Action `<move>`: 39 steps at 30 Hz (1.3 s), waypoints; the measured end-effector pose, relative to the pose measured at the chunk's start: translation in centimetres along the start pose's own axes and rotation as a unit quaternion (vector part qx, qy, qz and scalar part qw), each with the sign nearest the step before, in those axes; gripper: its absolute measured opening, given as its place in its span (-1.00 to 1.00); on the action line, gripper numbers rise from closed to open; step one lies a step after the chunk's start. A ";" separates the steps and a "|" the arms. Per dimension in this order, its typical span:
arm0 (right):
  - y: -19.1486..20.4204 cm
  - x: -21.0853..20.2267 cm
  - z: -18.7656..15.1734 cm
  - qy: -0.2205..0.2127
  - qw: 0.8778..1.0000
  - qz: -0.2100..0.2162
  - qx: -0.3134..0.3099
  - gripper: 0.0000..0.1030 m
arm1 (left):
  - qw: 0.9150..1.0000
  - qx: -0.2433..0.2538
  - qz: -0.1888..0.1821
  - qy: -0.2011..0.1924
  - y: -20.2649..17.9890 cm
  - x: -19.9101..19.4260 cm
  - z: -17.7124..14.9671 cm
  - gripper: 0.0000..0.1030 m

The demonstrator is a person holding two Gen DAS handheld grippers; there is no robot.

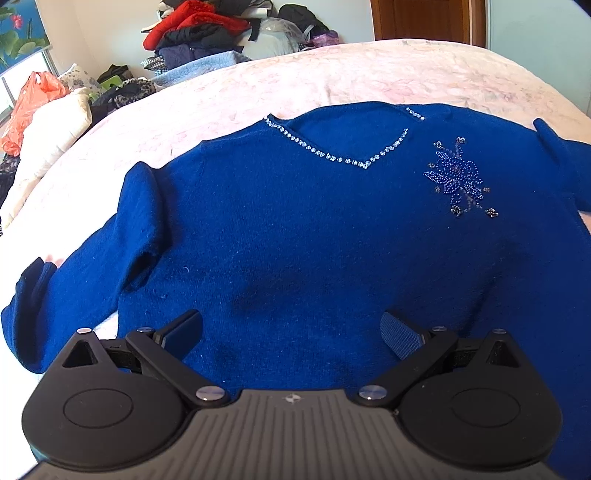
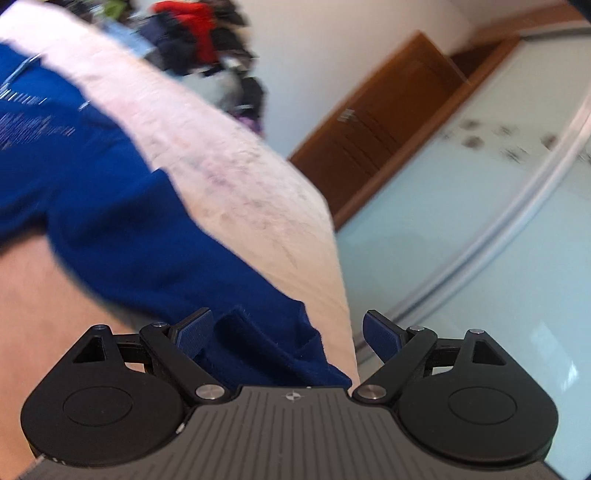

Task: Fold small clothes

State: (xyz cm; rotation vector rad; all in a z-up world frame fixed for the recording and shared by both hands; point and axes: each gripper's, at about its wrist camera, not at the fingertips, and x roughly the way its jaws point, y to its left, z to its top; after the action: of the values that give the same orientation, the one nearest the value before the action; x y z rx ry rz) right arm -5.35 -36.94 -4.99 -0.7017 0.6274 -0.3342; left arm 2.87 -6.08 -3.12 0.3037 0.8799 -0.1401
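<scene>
A royal blue knit sweater (image 1: 295,229) lies front up and spread flat on the pink bed cover (image 1: 295,77). It has a rhinestone V-neck and a beaded flower on the chest. My left gripper (image 1: 291,328) is open and empty, hovering over the sweater's lower body. In the blurred right wrist view, the sweater's right sleeve (image 2: 122,229) runs toward the bed's edge, and its cuff lies between the fingers of my open right gripper (image 2: 288,332). The fingers are spread wide and do not pinch the cuff.
A heap of clothes (image 1: 207,33) is piled beyond the bed's far side, with an orange plastic bag (image 1: 29,107) and a white quilt at the left. A brown wooden door (image 2: 373,136) and a pale glass wardrobe panel (image 2: 480,240) stand past the bed's right edge.
</scene>
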 end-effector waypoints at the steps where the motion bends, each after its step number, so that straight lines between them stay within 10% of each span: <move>1: -0.4 0.0 0.0 0.001 1.000 0.013 -0.020 0.67 | 1.000 0.001 0.000 0.001 0.0 0.0 0.0 1.00; 7: -2.7 2.5 0.5 0.033 0.992 0.116 -0.036 0.36 | 1.000 0.010 0.002 0.002 -0.4 0.2 0.0 1.00; 12: -2.1 3.9 0.5 0.051 0.981 0.186 -0.001 -0.52 | 1.000 0.014 0.002 0.002 -0.4 0.3 0.0 1.00; 18: -6.0 1.0 -1.8 0.002 0.975 0.114 0.189 -0.90 | 1.000 0.008 -0.002 0.004 0.0 0.4 0.0 1.00; 21: -11.6 -0.4 -6.5 -0.023 0.913 0.038 0.405 -0.91 | 1.000 0.007 -0.001 0.004 0.2 0.4 0.0 1.00; 26: -16.9 -0.6 -17.4 -0.007 0.723 -0.003 0.690 -0.87 | 1.000 -0.001 -0.002 0.005 0.6 0.6 -0.1 1.00; 28: -16.6 -0.3 -20.3 0.000 0.669 0.010 0.743 -0.87 | 1.000 -0.001 -0.002 0.007 0.5 0.7 -0.2 1.00; 37: -13.7 2.7 -23.3 0.024 0.572 0.060 0.817 -0.56 | 1.000 0.004 0.004 0.005 0.5 0.5 -0.3 1.00; 39: -13.9 3.9 -23.2 0.022 0.555 0.073 0.828 0.04 | 1.000 0.002 0.005 0.007 0.6 0.6 -0.3 1.00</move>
State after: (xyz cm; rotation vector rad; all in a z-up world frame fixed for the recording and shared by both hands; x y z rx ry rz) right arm -18.23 -60.34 -10.84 1.2264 0.1705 -0.6094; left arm 3.18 -5.47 -3.60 0.3129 0.8919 -0.1310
